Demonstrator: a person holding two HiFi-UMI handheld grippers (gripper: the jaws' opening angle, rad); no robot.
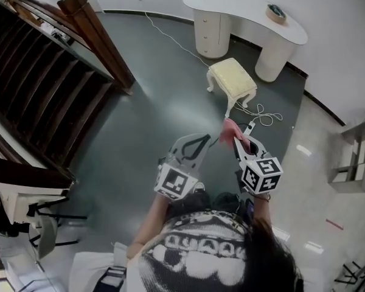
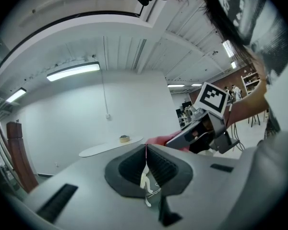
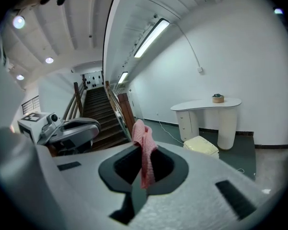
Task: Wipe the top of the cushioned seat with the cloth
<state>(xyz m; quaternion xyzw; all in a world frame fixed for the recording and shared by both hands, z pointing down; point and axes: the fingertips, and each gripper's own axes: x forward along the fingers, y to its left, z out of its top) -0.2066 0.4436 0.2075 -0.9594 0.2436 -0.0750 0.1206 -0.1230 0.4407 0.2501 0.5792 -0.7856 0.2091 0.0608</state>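
The cushioned seat (image 1: 232,81) is a small cream stool on the dark floor ahead, also in the right gripper view (image 3: 201,145). My right gripper (image 1: 237,137) is held at waist height, well short of the stool, shut on a pink cloth (image 1: 229,129). The cloth (image 3: 145,145) hangs between the jaws (image 3: 145,152). My left gripper (image 1: 202,140) is beside it on the left, its tips together with nothing in them; in its own view the gripper (image 2: 145,150) has its pads meeting in a thin line. The right gripper (image 2: 201,128) shows there too.
A white curved desk (image 1: 249,17) with a tape roll (image 1: 276,12) stands behind the stool. A white cable (image 1: 263,115) lies on the floor by the stool's legs. A dark wooden staircase (image 1: 42,84) fills the left. A metal shelf (image 1: 353,157) stands at right.
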